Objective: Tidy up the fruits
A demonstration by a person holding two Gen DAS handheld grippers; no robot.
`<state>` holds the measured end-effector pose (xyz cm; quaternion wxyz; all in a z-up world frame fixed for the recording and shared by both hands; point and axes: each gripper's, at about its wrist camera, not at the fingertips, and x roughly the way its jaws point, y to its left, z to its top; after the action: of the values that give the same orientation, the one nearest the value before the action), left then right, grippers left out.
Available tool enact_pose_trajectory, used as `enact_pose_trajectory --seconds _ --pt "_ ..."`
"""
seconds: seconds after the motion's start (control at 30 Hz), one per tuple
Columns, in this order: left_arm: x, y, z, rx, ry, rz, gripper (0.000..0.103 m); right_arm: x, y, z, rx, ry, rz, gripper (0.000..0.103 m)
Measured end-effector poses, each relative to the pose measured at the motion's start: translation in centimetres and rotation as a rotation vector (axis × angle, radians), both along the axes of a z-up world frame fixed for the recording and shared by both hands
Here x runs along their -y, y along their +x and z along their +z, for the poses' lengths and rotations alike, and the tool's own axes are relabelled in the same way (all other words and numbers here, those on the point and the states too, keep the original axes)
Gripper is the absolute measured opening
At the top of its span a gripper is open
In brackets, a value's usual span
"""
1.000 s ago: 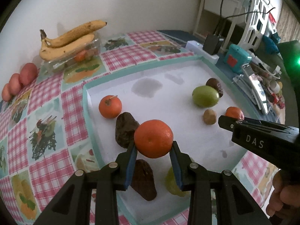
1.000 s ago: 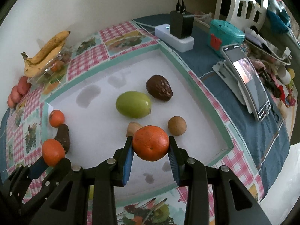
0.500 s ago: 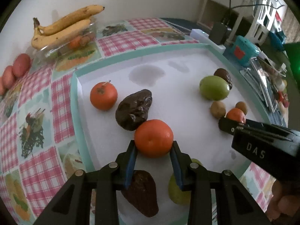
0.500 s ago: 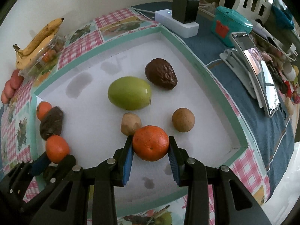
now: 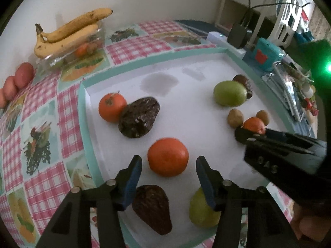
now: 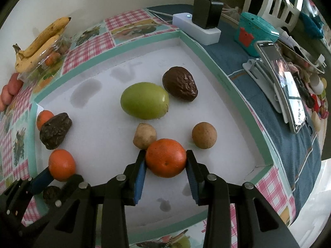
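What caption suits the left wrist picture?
Left gripper opening around an orange on the white tray, beside a dark wrinkled avocado.

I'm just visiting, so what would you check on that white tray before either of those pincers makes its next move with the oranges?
1. Left gripper jaws opening, pads clear of its orange: ok.
2. That orange resting on the white tray: ok.
3. Right gripper pads pressing its orange: ok.
4. Right orange clear of the small brown fruit: not ok, they touch.
5. Right orange set down or lifted: cannot tell.
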<state>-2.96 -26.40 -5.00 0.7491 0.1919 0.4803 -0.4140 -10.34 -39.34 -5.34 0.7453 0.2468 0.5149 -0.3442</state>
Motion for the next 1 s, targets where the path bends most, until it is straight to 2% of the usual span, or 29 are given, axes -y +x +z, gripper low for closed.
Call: enact_pose_trajectory --seconds 0.17,0.47,0.53,0.67,0.7,0.73,0.77,0.8,0.9,0.97,1.0 --pt "-0.4 0.1 1.2 -0.001 -0.006 0.014 0.059 0.3 0.2 0.3 0.010 0.004 0.001 0.039" --pt "-3.2 2.2 2.8 -0.050 -0.004 0.117 0.061 0.1 -0.3 2.8 0.080 -0.048 -0.007 0.039" --pt "-4.2 2.9 3.1 -0.049 0.001 0.160 0.071 -0.1 -0.2 3.1 0.091 -0.051 -0.003 0.039" --pt "-6.9 5.1 3.3 -0.043 0.030 0.281 0.079 -0.7 0.5 3.4 0.098 -0.054 0.031 0.040" --pt "-7.6 5.7 3.2 -0.036 0.042 0.313 0.087 -0.9 0.6 3.4 0.098 -0.053 0.041 0.041" --pt "-8.4 6.3 3.1 -0.031 0.052 0.345 0.095 -1.1 0.9 3.3 0.099 -0.050 0.051 0.047" --pt "-9.1 6.8 3.0 -0.028 0.057 0.376 0.097 -1.4 1.1 3.3 0.105 -0.047 0.064 0.054" --pt "-10.0 7.4 2.9 -0.027 0.059 0.411 0.099 -1.6 1.3 3.3 0.108 -0.047 0.073 0.056" --pt "-11.8 8.5 2.9 -0.038 0.050 0.478 0.101 -2.7 2.0 3.5 0.116 -0.064 0.111 0.060" --pt "-12.8 8.8 3.1 -0.033 0.044 0.502 0.103 -3.3 2.4 3.6 0.124 -0.072 0.137 0.074" --pt "-13.1 9.0 3.1 -0.028 0.044 0.509 0.103 -3.7 2.6 3.6 0.129 -0.074 0.150 0.076"
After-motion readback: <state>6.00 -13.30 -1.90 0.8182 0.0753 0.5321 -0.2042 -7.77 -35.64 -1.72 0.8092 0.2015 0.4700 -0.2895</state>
